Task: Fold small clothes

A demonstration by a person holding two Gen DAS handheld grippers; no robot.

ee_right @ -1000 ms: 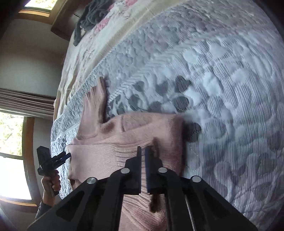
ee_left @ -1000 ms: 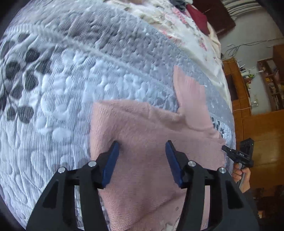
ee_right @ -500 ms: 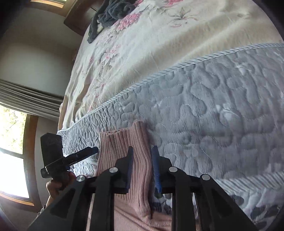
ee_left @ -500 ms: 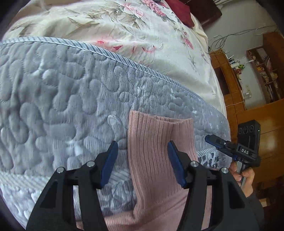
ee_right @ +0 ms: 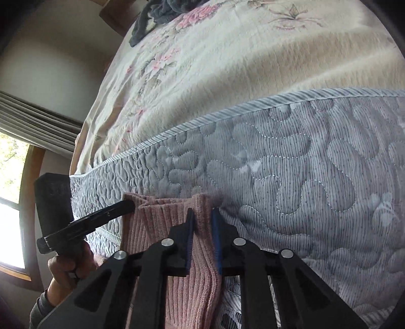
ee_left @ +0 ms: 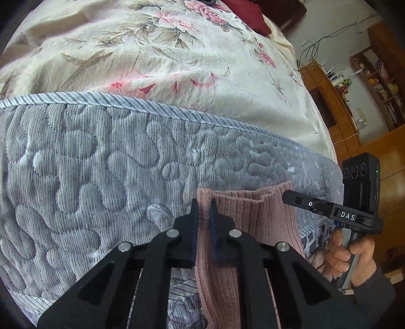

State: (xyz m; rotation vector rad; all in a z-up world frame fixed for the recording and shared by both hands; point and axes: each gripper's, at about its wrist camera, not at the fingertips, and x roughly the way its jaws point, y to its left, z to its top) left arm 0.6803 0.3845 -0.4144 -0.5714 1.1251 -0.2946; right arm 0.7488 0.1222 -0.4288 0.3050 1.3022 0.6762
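A grey quilted bedcover (ee_left: pixel 101 177) lay over a cream floral blanket (ee_left: pixel 152 50). At two o'clock in the left view stood wooden shelving (ee_left: pixel 374 83) against a pale wall. At nine o'clock in the right view, a bright window (ee_right: pixel 10 202) glowed beneath pleated curtains (ee_right: pixel 33 119).

Domestic bedroom, lived-in. Evidence: bed w/ grey quilted coverlet (ee_left: pixel 106 177) over cream floral blanket (ee_left: pixel 157 53); dark red pillow (ee_left: pixel 243 15) at far end. Wooden shelving unit (ee_left: pixel 379 76) holds books and misc. items, loose cables on wall. Opposite side: wood-framed window (ee_right: pixel 15 197) w/ pleated curtain (ee_right: pixel 38 121). Dark garment (ee_right: pixel 162 15) lies on bed.
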